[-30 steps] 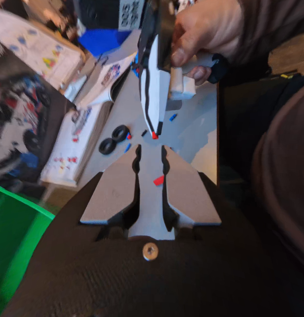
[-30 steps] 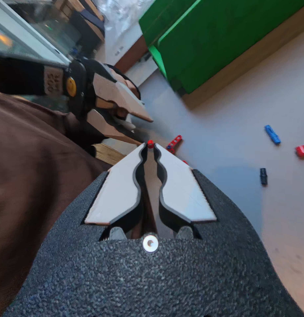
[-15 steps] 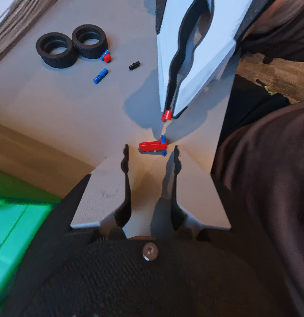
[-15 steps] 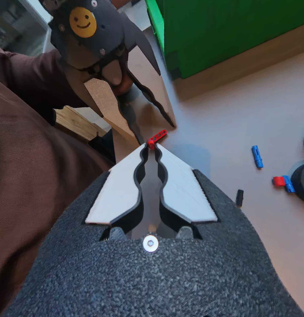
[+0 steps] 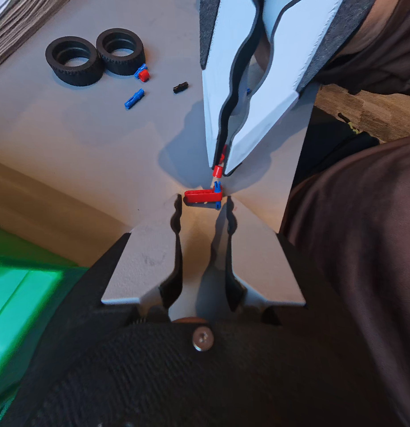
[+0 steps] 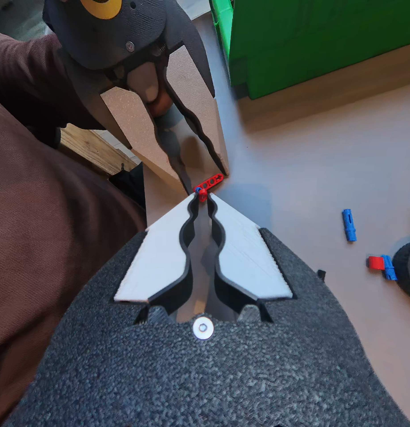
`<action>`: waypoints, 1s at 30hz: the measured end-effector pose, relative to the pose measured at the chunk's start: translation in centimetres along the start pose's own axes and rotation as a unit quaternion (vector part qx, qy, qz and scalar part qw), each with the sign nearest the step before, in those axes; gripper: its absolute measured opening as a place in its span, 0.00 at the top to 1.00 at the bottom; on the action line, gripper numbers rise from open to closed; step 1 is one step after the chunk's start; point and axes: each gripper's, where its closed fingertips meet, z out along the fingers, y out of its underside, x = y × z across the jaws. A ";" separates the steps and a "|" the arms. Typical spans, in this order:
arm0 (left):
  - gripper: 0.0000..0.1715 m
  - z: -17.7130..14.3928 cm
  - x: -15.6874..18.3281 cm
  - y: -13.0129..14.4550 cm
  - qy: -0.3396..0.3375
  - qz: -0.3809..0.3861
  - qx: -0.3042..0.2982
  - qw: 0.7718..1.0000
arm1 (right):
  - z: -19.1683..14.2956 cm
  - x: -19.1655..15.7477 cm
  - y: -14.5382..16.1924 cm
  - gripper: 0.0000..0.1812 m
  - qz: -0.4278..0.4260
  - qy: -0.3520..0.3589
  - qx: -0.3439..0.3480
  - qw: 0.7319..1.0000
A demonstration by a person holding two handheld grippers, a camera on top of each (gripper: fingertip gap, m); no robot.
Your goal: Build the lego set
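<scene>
Grey, smooth surface (image 5: 88, 143) lies under both of my tools, and its near right edge drops off just past the work spot, beside my brown sleeve (image 5: 361, 231). My left hand-held gripper (image 5: 203, 199) has its pale, wavy-edged jaws spread apart, holding nothing, with the tips resting at the surface. Just beyond those tips lies a flat red beam (image 5: 203, 196) with a row of holes, and a blue pin (image 5: 217, 189) stands upright through its right end. My right hand-held gripper (image 5: 220, 169) comes down from the far side, its white jaws pinching a small red bush (image 5: 217, 171) directly above the blue pin; whether they touch I cannot tell. From the right wrist view the red bush (image 6: 203, 196) sits at my fingertips, against the beam's pin end.

To the left of the beam the surface is open. Farther off lie a loose blue pin (image 5: 134, 99), a short black pin (image 5: 180, 87), and a red bush joined to a blue pin (image 5: 142, 74), which rests against the nearer of two black ribbed rubber tyres (image 5: 95, 60) lying flat and touching each other. A green plastic bin (image 6: 315, 41) stands past the surface's edge on my left side, well apart from the parts.
</scene>
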 end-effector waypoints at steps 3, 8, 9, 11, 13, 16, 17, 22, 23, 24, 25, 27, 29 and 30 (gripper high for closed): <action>0.78 0.1 0.1 -0.1 -0.002 0.001 0.000 1.000 | 0.0 0.0 0.1 0.97 -0.004 -0.003 -0.001 1.000; 0.82 0.3 0.1 -0.1 -0.015 0.013 -0.002 1.000 | 0.0 -0.2 0.1 0.97 -0.013 -0.006 -0.001 1.000; 0.82 0.3 0.1 -0.1 -0.016 0.014 -0.002 1.000 | 0.0 -0.2 0.1 0.97 -0.014 -0.006 0.000 1.000; 0.82 0.3 0.1 -0.1 -0.016 0.015 -0.002 1.000 | -0.1 -0.2 0.1 0.97 -0.019 -0.006 -0.002 1.000; 0.82 0.3 0.1 -0.1 -0.013 0.018 -0.002 1.000 | -0.1 -0.3 0.1 0.97 -0.026 -0.009 -0.005 1.000; 0.82 0.5 0.3 -0.2 -0.006 0.035 -0.004 0.999 | -0.1 -0.5 0.1 0.97 -0.044 -0.012 -0.012 0.999; 0.82 0.5 0.4 -0.2 -0.003 0.045 -0.005 0.999 | -0.1 -0.6 0.1 0.97 -0.049 -0.012 -0.016 0.999; 0.83 0.5 0.5 -0.3 0.006 0.088 -0.014 0.996 | 0.0 -0.5 0.5 0.97 -0.069 0.001 -0.043 0.997; 0.83 0.5 0.5 -0.3 0.008 0.098 -0.016 0.995 | 0.0 -0.5 0.5 0.97 -0.071 0.002 -0.044 0.997; 0.82 0.6 0.5 -0.4 0.009 0.106 -0.017 0.994 | -0.1 -0.6 0.3 0.97 -0.072 0.000 -0.045 0.996; 0.83 0.6 0.5 -0.4 0.012 0.110 -0.017 0.994 | -0.1 -0.6 0.3 0.97 -0.074 0.000 -0.048 0.996; 0.82 0.8 0.5 -0.5 0.021 0.109 -0.017 0.994 | -0.2 -0.6 0.3 0.97 -0.083 0.005 -0.059 0.995; 0.82 0.8 0.5 -0.6 0.025 0.110 -0.014 0.993 | -0.2 -0.6 0.4 0.97 -0.090 0.009 -0.072 0.993; 0.82 0.9 0.5 -0.6 0.026 0.113 -0.013 0.993 | -0.2 -0.6 0.5 0.97 -0.093 0.008 -0.077 0.993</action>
